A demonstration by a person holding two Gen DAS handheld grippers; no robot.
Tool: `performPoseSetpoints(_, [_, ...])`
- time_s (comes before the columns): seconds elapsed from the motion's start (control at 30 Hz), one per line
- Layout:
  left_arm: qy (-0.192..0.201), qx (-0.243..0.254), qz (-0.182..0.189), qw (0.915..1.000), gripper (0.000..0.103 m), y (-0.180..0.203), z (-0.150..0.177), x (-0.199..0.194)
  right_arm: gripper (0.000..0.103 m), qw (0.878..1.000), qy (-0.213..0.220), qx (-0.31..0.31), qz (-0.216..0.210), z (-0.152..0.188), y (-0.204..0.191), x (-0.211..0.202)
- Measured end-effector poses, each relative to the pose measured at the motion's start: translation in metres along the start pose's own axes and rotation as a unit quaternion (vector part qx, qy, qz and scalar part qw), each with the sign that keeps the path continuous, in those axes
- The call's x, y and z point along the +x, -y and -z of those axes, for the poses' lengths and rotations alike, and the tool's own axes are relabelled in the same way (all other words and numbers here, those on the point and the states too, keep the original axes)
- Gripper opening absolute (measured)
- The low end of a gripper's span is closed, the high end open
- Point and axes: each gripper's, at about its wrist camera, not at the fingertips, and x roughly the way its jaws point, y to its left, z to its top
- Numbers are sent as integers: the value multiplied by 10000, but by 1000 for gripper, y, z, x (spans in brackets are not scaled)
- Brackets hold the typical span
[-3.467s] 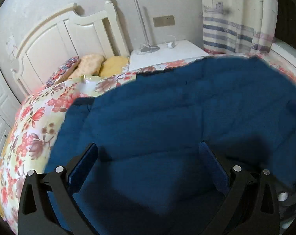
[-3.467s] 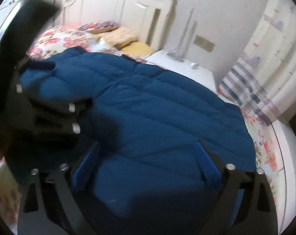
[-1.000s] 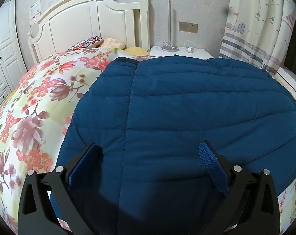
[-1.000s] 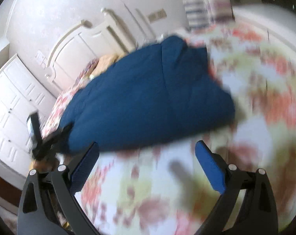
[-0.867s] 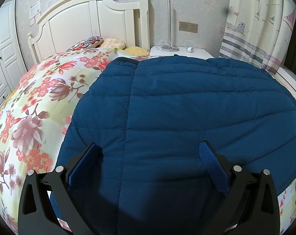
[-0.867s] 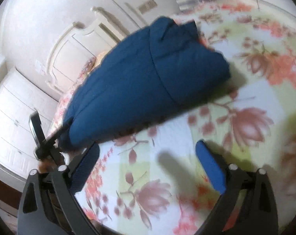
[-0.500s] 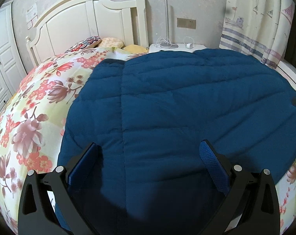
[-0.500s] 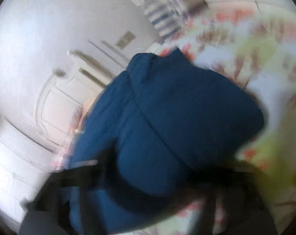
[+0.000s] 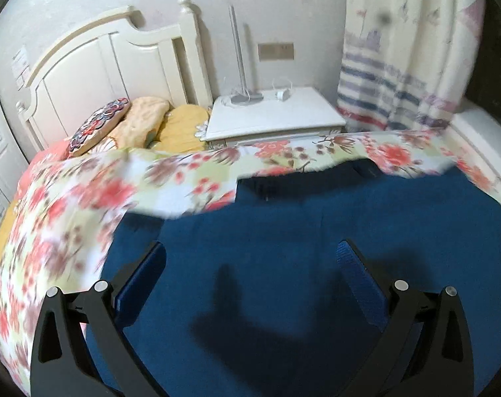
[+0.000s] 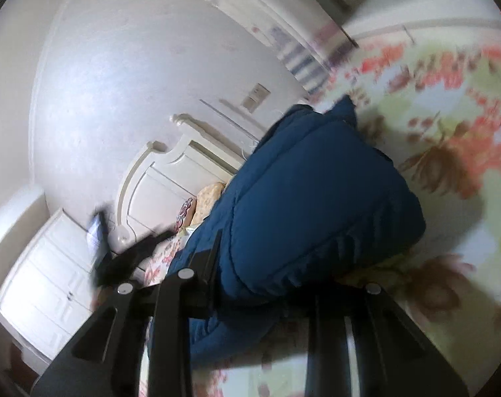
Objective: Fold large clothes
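A large dark-blue quilted jacket (image 9: 316, 231) lies folded on a bed with a floral cover (image 9: 52, 218). My left gripper (image 9: 250, 264) is open and empty, hovering just above the jacket, its blue pads apart. In the right wrist view, which is rolled and blurred, the jacket (image 10: 316, 205) bulges as a thick fold. My right gripper (image 10: 267, 297) is closed onto the jacket's near edge, the fabric bunched between its black arms. The left gripper (image 10: 118, 251) shows as a dark blur at the jacket's far side.
A white headboard (image 9: 111, 66) with pillows (image 9: 144, 122) stands at the back left. A white nightstand (image 9: 273, 115) with a lamp stands behind the bed. A striped curtain (image 9: 399, 66) hangs at the right. White wardrobe doors (image 10: 52, 281) are beyond the bed.
My right gripper swung in from the bedcover and shut on the jacket's edge. My left gripper tilted up and moved, so more bedcover and nightstand show beyond the jacket.
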Motion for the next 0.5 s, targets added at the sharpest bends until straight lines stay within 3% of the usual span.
performPoseSetpoints(0.07, [-500,42,-274,9984,99,17,-11,47,27,9998,40,-188,53,1,-6,-10])
performPoseSetpoints(0.13, [-1011,78,-281,9944,99,26,-4,79,27,9992,6,-379,143,0,-13,-14])
performPoseSetpoints(0.17, [-816,51,-268,9963,99,24,-1,73,27,9989,-14,-429,163,-2,-16,-14])
performPoseSetpoints(0.23, [-733,-75,166,9971,98,15,3,55,27,9982,17,-568,194,-3,-19,-14])
performPoseSetpoints(0.27, [-539,-62,407,9977,98,7,11,27,27,9979,24,-614,220,-6,-21,-8])
performPoseSetpoints(0.3, [-274,52,392,9988,99,3,20,4,27,9977,37,-626,236,-8,-21,-6])
performPoseSetpoints(0.37, [137,578,367,9976,99,3,57,-46,27,9975,96,-652,250,-11,-22,-3])
performPoseSetpoints(0.47, [184,1057,784,9911,99,16,126,-79,27,9952,241,-888,348,-14,-34,2])
performPoseSetpoints(0.5, [311,1344,608,9886,99,26,155,-85,27,9941,229,-1000,365,-15,-42,6])
